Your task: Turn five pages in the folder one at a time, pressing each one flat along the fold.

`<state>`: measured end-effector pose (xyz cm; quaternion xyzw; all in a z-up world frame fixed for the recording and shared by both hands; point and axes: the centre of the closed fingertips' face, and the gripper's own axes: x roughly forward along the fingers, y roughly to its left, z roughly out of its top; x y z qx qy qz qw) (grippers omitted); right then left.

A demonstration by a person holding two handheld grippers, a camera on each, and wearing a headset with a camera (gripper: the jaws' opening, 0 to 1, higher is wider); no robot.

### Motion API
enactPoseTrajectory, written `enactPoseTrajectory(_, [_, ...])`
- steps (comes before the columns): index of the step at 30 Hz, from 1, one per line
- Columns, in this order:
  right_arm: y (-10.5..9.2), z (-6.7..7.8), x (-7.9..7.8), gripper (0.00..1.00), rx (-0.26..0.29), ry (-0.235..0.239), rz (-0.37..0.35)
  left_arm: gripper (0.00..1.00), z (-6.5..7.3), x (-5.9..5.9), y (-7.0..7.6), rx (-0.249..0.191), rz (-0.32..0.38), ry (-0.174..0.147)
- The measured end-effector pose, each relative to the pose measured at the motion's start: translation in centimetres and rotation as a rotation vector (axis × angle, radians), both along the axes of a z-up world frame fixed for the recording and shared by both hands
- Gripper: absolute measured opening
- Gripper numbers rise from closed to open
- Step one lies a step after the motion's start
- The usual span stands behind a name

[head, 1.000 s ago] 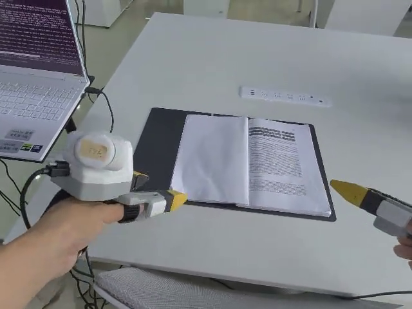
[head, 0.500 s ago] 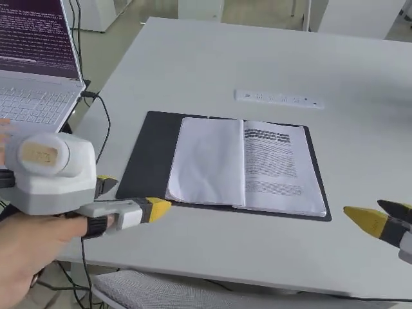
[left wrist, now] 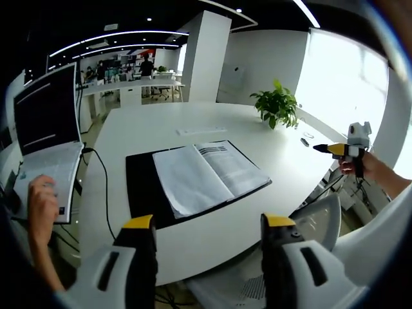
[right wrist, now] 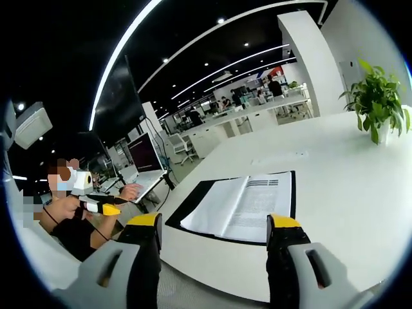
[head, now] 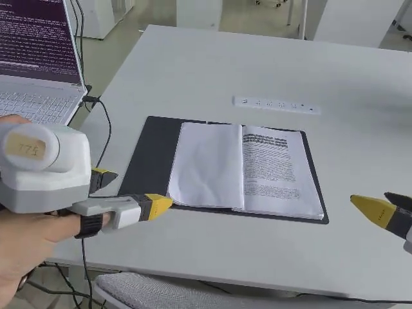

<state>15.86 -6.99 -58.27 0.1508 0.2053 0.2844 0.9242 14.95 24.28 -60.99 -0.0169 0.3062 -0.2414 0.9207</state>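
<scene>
The black folder (head: 149, 154) lies open on the white table, with a blank left page (head: 206, 164) and a printed right page (head: 277, 170) lying flat. My left gripper (head: 132, 191) hovers open off the folder's near left corner, touching nothing. My right gripper (head: 386, 205) is open at the right edge, clear of the folder's near right corner. In the left gripper view the open left gripper (left wrist: 208, 222) faces the folder (left wrist: 199, 174) across the table edge. The open right gripper (right wrist: 214, 221) looks at the folder (right wrist: 241, 203) from the other side.
An open laptop (head: 35, 58) stands at the far left with a cable (head: 103, 125) running off the table edge. A white power strip (head: 277, 104) lies beyond the folder. A grey chair seat (head: 167, 293) is below the near edge. A potted plant (left wrist: 278, 103) stands farther off.
Both grippers have drawn outward from the folder: the left one to the left, the right one to the right. The pages lie as before. The head view has shifted a little.
</scene>
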Motion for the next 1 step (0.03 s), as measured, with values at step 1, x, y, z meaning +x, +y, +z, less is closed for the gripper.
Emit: enactPoseTrajectory(1, [0.01,-0.06,-0.04,0.65,-0.001,0.004,0.0,0.65,-0.06,-0.04,0.09,0.004,0.002,0.007])
